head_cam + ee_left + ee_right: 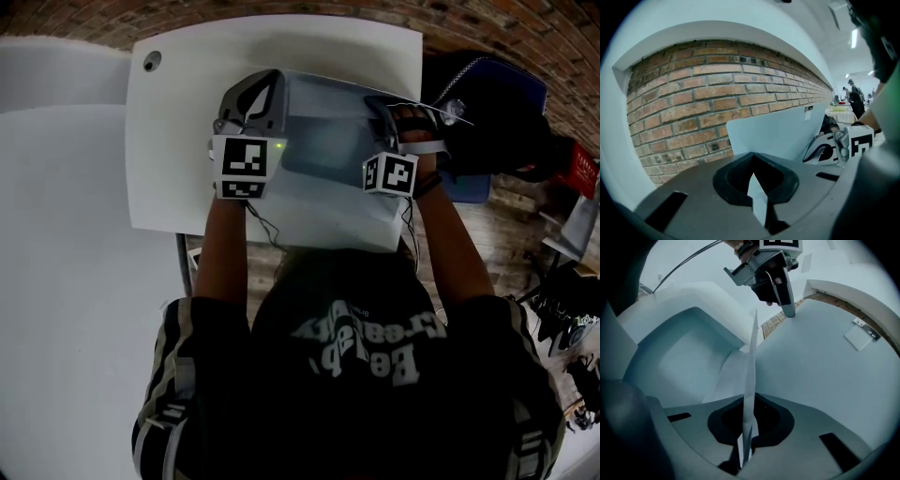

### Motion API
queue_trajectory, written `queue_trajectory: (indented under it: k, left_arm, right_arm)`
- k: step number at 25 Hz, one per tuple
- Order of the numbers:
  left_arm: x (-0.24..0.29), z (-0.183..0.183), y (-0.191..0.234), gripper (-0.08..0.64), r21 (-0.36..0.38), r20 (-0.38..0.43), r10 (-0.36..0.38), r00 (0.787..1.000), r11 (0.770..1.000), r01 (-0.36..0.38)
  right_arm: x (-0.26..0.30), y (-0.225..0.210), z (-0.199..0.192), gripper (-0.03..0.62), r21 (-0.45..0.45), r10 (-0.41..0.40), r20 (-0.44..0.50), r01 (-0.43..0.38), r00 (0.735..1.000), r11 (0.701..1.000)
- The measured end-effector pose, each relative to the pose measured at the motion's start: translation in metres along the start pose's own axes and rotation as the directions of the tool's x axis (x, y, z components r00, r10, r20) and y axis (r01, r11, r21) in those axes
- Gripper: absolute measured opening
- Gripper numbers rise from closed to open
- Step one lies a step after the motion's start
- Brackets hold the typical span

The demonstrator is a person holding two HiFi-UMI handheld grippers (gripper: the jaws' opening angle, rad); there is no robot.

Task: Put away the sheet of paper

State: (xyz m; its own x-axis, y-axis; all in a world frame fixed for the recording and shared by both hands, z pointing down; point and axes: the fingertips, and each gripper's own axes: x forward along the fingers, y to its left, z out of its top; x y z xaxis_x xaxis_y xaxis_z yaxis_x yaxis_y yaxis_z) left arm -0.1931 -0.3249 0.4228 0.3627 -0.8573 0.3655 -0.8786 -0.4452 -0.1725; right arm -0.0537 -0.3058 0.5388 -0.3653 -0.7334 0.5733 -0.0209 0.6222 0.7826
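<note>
- White counter (178,159) is sitting in front of a brick wall (693,103) and is carrying everything else.
- Person in a dark printed shirt (366,356) is leaning over the counter's near edge, both forearms reaching forward, one pair of tongs in each hand.
- White tray (323,220) is lying on the counter just ahead of the person; in the right gripper view its sunken middle (679,357) is showing to the left of the paper.
- Sheet of paper (328,98) is hanging above the tray, stretching from one pair of tongs to the other, and is not lying in the tray. It is showing as a thin edge-on strip (750,380) in the right gripper view and as a small white corner (758,194) in the left gripper view.
- Left tongs (251,98) are clamping the sheet's left side; their own view is showing the jaws closed together with the paper pinched between them (754,180).
- Right tongs (410,117) are clamping the sheet's right side; jaws are closed tight on the paper (749,425), which is rising straight up out of the pinch.
- Each pair of tongs is showing in the other's view, at the far side of the sheet (780,291) (834,147).
</note>
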Motion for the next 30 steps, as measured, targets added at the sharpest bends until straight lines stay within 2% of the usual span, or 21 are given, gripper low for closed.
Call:
queue_trajectory:
  k: [2, 3, 5, 7, 9, 12, 13, 15, 16, 19, 22, 25, 30]
  left_arm:
    - [0.000, 0.001, -0.001, 0.002, 0.004, -0.001, -0.001, 1.000, 1.000, 0.001]
    - [0.000, 0.001, -0.001, 0.002, 0.006, -0.001, -0.004, 1.000, 1.000, 0.004]
    - [0.000, 0.004, -0.003, 0.002, 0.013, 0.000, -0.010, 1.000, 1.000, 0.010]
    - [0.001, 0.008, -0.005, 0.002, 0.023, 0.004, -0.018, 1.000, 1.000, 0.018]
    - [0.003, 0.014, -0.009, 0.002, 0.037, 0.012, -0.031, 0.999, 0.999, 0.031]
    - [0.007, 0.025, -0.016, 0.002, 0.063, 0.024, -0.056, 0.998, 0.997, 0.054]
    - [0.008, 0.028, -0.019, 0.002, 0.071, 0.025, -0.065, 0.998, 0.995, 0.063]
    - [0.010, 0.033, -0.025, 0.002, 0.087, 0.029, -0.088, 0.996, 0.993, 0.085]
    - [0.011, 0.035, -0.030, 0.002, 0.096, 0.031, -0.102, 0.994, 0.990, 0.099]
    - [0.015, 0.040, -0.039, 0.002, 0.118, 0.035, -0.132, 0.991, 0.985, 0.127]
    - [0.018, 0.044, -0.041, 0.002, 0.120, 0.037, -0.137, 0.990, 0.984, 0.132]
    - [0.019, 0.045, -0.040, 0.002, 0.122, 0.032, -0.133, 0.991, 0.984, 0.129]
    - [0.020, 0.045, -0.040, 0.002, 0.119, 0.027, -0.133, 0.991, 0.984, 0.129]
  right_arm:
    - [-0.003, -0.004, 0.005, -0.002, 0.000, 0.000, 0.028, 0.000, 1.000, 1.000]
    - [-0.005, -0.005, 0.007, 0.020, 0.007, 0.003, 0.038, -0.003, 0.999, 1.000]
    - [-0.008, -0.010, 0.011, 0.153, 0.036, 0.002, 0.051, -0.004, 0.999, 0.999]
    - [-0.015, -0.020, 0.013, 0.156, 0.066, -0.036, 0.064, 0.032, 0.997, 0.997]
    - [-0.025, -0.035, 0.016, 0.156, 0.113, -0.107, 0.080, 0.097, 0.991, 0.989]
    - [-0.047, -0.055, 0.024, 0.148, 0.214, -0.218, 0.116, 0.190, 0.969, 0.958]
    - [-0.054, -0.056, 0.029, 0.120, 0.240, -0.240, 0.132, 0.204, 0.962, 0.949]
    - [-0.062, -0.051, 0.037, 0.019, 0.265, -0.261, 0.153, 0.214, 0.953, 0.940]
    - [-0.062, -0.045, 0.038, 0.001, 0.272, -0.253, 0.149, 0.206, 0.956, 0.940]
    - [-0.046, -0.016, 0.033, -0.005, 0.326, -0.123, 0.102, 0.083, 0.987, 0.942]
    - [-0.017, 0.011, 0.020, -0.005, 0.330, 0.005, 0.033, -0.016, 0.999, 0.944]
    - [0.013, 0.030, 0.008, -0.005, 0.325, 0.102, -0.033, -0.086, 0.994, 0.942]
    - [0.051, 0.068, 0.002, -0.005, 0.318, 0.275, -0.094, -0.233, 0.957, 0.919]
